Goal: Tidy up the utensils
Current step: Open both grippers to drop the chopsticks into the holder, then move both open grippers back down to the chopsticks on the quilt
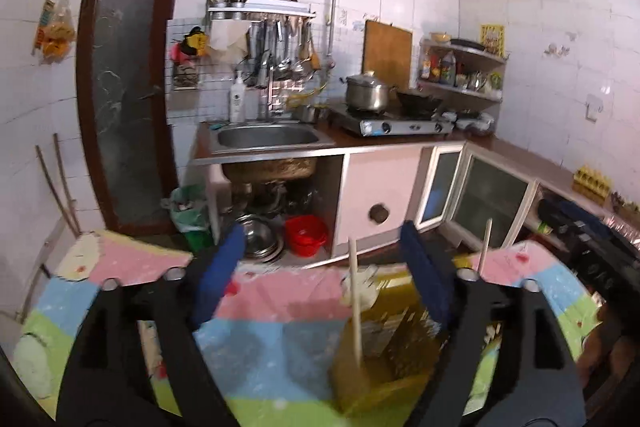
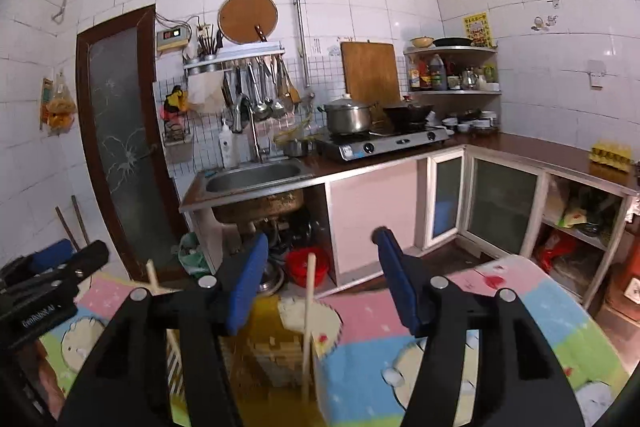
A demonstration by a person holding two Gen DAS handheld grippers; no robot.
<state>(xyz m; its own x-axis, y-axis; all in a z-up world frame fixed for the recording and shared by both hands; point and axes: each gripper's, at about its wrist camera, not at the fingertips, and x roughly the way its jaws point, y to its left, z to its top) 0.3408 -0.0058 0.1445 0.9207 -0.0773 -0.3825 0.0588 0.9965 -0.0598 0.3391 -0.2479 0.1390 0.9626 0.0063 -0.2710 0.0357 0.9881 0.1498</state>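
Both grippers, left (image 1: 320, 267) and right (image 2: 320, 275), released, empty. I'd pinch each chopstick (image 2: 308, 323) mid-shaft, lower it straight into the holder (image 1: 384, 367).

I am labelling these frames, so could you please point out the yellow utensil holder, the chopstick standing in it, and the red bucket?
yellow utensil holder (image 1: 380, 383), left wrist view, its front wall.
chopstick (image 1: 354, 301), left wrist view, mid-shaft.
red bucket (image 1: 306, 234), left wrist view, its side under the counter.

pastel striped mat (image 1: 280, 307), yellow holder (image 2: 276, 351), blue-tipped tongs (image 2: 320, 279)
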